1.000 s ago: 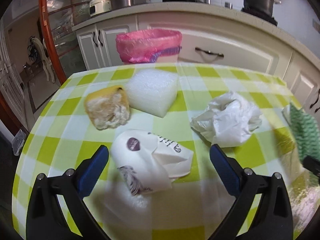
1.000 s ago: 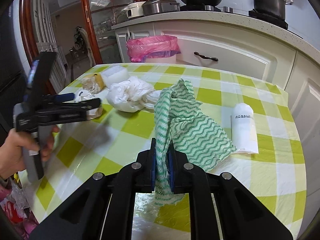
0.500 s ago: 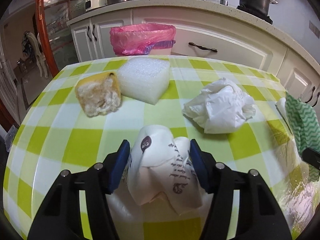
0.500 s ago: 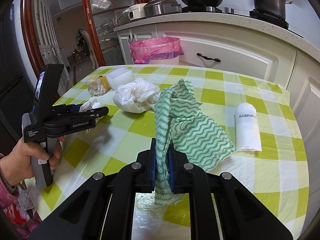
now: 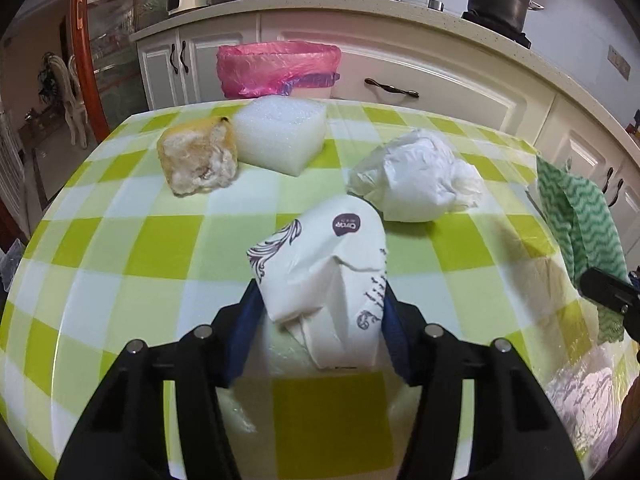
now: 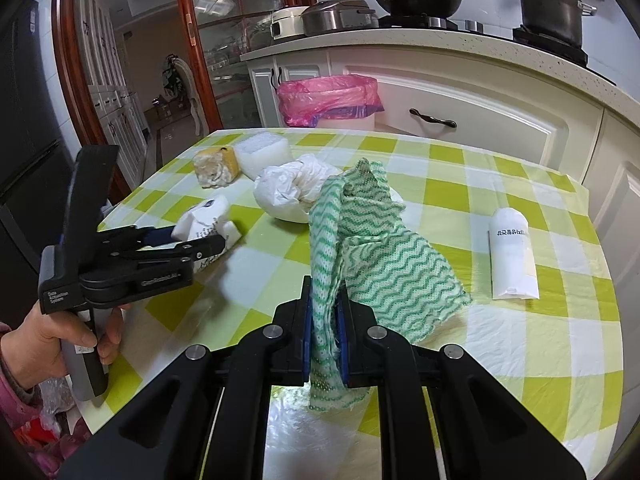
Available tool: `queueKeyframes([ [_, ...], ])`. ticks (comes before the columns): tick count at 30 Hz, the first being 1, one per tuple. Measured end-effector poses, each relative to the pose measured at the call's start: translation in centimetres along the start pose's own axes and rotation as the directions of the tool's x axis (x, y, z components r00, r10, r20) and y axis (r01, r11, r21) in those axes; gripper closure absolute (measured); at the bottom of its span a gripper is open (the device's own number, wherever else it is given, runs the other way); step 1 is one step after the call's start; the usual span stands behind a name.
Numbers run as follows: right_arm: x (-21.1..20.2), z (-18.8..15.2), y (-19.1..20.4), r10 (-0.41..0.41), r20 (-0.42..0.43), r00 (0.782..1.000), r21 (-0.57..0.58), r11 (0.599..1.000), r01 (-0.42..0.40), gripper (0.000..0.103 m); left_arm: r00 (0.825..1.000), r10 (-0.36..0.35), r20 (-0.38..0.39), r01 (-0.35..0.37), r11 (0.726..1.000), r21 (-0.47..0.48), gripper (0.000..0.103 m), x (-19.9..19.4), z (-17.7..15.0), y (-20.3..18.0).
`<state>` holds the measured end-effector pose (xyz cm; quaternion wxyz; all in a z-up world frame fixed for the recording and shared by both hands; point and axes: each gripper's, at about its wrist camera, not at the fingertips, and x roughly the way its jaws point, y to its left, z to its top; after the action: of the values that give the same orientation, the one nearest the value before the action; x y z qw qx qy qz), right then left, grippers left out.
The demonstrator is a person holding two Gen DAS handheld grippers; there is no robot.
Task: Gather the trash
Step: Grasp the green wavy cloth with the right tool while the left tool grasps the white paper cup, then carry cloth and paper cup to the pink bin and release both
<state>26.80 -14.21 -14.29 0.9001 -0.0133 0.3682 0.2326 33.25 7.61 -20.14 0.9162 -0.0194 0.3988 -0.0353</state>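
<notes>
White printed tissue packet (image 5: 328, 268) is sitting on the checked table (image 5: 120, 248), between the jaws of the left gripper (image 5: 320, 320), which are closing on it. The right gripper (image 6: 324, 344) is clenching a green wavy cloth (image 6: 376, 248), near crumpled white paper (image 5: 416, 176), with a pink-lined bin (image 5: 276, 68) standing beyond

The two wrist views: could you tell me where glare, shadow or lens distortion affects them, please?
Left wrist view: the fisheye bows the table edge and counter; a soft shadow lies right of the tissue pack. Right wrist view: glare on the plastic cover below the green cloth, and the dark doorway is dim.
</notes>
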Motion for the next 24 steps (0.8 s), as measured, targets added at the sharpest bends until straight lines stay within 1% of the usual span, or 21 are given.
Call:
queueKeyframes([
  [4, -0.5, -0.2, 0.6, 0.002, 0.009, 1.000, -0.008, 1.000, -0.002, 0.091, 0.998, -0.010, 0.060, 0.009, 1.000, 0.013, 0.049, -1.3, -0.2, -0.5],
  [8, -1.2, -0.2, 0.8, 0.013, 0.034, 0.999, -0.001, 1.000, -0.013, 0.091, 0.990, -0.012, 0.142, 0.010, 1.000, 0.019, 0.049, -3.8, -0.6, -1.3],
  [12, -2.3, 0.2, 1.1, 0.045, 0.089, 0.995, 0.002, 0.999, -0.045, 0.091, 0.975, -0.020, 0.223, 0.015, 1.000, 0.026, 0.049, -6.8, -1.4, -2.3],
  [14, -3.0, 0.6, 1.3, 0.070, 0.118, 0.990, 0.001, 0.997, -0.071, 0.091, 0.966, -0.041, 0.256, 0.037, 0.999, 0.023, 0.049, -8.4, -1.8, -2.6],
  [16, -3.7, 0.9, 1.6, 0.095, 0.143, 0.985, -0.006, 0.995, -0.095, 0.091, 0.959, -0.064, 0.276, 0.061, 0.998, 0.022, 0.049, -9.5, -1.9, -2.8],
  [18, -4.3, 1.2, 1.9, 0.120, 0.170, 0.978, -0.008, 0.993, -0.120, 0.091, 0.948, -0.090, 0.306, 0.088, 0.996, 0.021, 0.049, -11.0, -2.0, -2.8],
  [22, -5.0, 1.6, 2.4, 0.151, 0.203, 0.967, -0.009, 0.988, -0.152, 0.091, 0.929, -0.113, 0.351, 0.118, 0.993, 0.008, 0.049, -13.1, -1.7, -2.7],
  [24, -5.3, 1.8, 2.7, 0.155, 0.214, 0.964, -0.011, 0.988, -0.156, 0.091, 0.924, -0.112, 0.366, 0.118, 0.993, 0.007, 0.049, -13.8, -1.5, -2.6],
])
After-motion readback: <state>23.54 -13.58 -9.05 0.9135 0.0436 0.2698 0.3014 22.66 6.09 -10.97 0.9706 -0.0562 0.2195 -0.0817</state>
